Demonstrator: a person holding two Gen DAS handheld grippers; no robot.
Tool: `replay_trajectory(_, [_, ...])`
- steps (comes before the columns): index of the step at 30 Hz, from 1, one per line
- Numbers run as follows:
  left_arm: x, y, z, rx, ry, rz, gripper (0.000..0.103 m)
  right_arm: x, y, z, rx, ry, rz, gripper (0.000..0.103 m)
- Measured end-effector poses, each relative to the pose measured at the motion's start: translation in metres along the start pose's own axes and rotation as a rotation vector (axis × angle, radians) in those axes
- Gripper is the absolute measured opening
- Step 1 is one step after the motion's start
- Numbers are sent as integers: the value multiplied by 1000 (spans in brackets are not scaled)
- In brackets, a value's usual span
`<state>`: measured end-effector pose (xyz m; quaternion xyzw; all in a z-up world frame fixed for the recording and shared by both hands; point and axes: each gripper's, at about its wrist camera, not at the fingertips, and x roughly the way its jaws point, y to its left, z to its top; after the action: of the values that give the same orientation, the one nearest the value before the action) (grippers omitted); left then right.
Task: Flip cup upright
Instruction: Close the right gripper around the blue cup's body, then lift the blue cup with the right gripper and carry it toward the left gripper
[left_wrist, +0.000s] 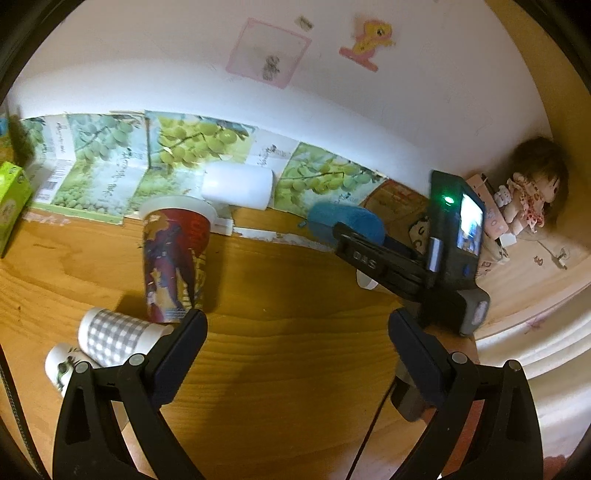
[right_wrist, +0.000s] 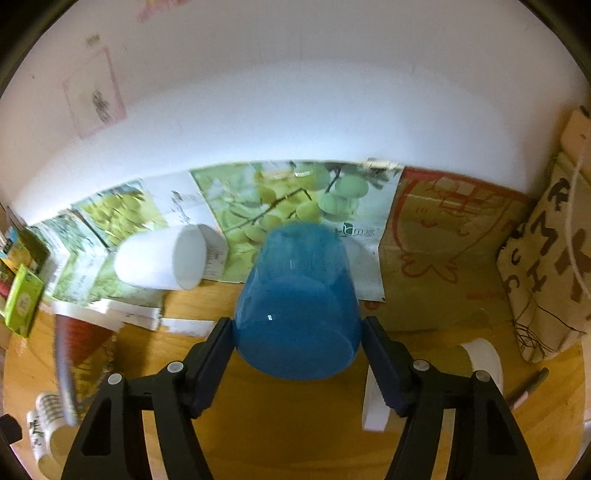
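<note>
A blue plastic cup (right_wrist: 297, 314) sits between the fingers of my right gripper (right_wrist: 297, 328), which is shut on its sides; the cup is tilted with its closed base toward the camera, above the wooden table (right_wrist: 295, 424). In the left wrist view the blue cup (left_wrist: 345, 221) shows behind the right gripper's body and camera (left_wrist: 454, 243). My left gripper (left_wrist: 297, 325) is open and empty over the table. A red printed paper cup (left_wrist: 175, 258) stands upright just beyond its left finger.
A white cup (right_wrist: 162, 256) lies on its side by the wall posters. Checked and patterned cups (left_wrist: 114, 336) lie at the left. A green box (left_wrist: 11, 203), a doll (left_wrist: 532, 192), a fabric bag (right_wrist: 550, 266) and a white paper strip (right_wrist: 484, 362) are around.
</note>
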<state>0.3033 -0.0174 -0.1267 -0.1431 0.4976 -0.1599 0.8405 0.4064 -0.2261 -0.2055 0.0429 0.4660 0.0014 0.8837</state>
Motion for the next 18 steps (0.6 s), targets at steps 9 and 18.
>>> replay_trajectory(9, [-40,-4,-23,13,-62,48,99,-64,18,-31,-28,-28,53,70])
replay_trajectory(18, [-70,1,-70,6,-77,92,99,-118,34,-86,-62,-42,114,70])
